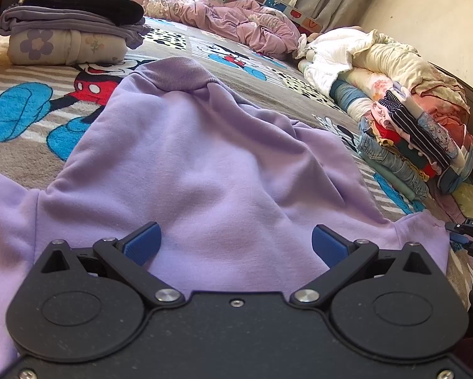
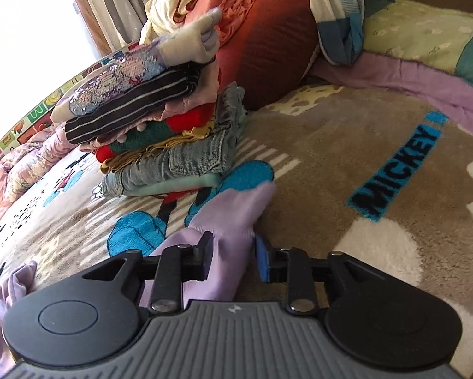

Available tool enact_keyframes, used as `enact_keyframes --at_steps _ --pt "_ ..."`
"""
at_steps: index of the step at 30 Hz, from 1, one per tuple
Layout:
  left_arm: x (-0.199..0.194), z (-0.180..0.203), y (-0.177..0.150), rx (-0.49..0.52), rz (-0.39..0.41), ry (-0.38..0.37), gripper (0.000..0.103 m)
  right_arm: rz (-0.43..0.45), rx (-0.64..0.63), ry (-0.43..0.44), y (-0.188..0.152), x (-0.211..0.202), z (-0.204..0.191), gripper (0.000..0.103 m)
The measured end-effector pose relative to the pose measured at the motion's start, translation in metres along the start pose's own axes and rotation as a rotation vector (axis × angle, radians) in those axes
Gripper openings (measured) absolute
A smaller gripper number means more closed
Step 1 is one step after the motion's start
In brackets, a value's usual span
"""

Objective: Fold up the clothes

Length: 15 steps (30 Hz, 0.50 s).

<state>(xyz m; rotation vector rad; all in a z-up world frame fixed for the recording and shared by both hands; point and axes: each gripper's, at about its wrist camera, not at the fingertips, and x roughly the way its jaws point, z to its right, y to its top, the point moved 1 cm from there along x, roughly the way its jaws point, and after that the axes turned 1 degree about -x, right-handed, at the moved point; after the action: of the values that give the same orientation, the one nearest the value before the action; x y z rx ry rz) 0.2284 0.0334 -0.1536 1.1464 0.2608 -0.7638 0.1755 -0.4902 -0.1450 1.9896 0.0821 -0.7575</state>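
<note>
A lilac sweatshirt [image 1: 211, 170] lies spread on the Mickey blanket [image 1: 31, 107], ribbed hem at the far end. My left gripper [image 1: 234, 241] is open just above the sweatshirt's near part, blue pads wide apart, holding nothing. In the right wrist view my right gripper [image 2: 231, 257] has its fingers around the lilac sleeve [image 2: 233, 214], which lies between them and runs forward onto the blanket [image 2: 346, 158]. The jaws stand partly apart, with a gap beside the right blue pad [image 2: 261, 259].
A stack of folded clothes [image 1: 416, 145] stands at the right, also in the right wrist view [image 2: 160, 132]. Another folded pile [image 1: 69, 31] sits far left. A crumpled pink quilt [image 1: 236, 19] and pillows [image 2: 268, 31] lie behind. A wall is at the right.
</note>
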Motion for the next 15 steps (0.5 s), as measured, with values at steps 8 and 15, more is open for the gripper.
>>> enact_keyframes --at_steps 8,15 --pt "-0.015 -0.010 0.007 -0.079 0.059 -0.024 0.102 0.010 -0.091 0.220 -0.027 -0.046 -0.060 0.032" --pt "-0.028 -0.023 0.014 -0.165 0.100 -0.054 0.102 -0.135 -0.219 0.588 -0.087 -0.079 -0.134 0.032"
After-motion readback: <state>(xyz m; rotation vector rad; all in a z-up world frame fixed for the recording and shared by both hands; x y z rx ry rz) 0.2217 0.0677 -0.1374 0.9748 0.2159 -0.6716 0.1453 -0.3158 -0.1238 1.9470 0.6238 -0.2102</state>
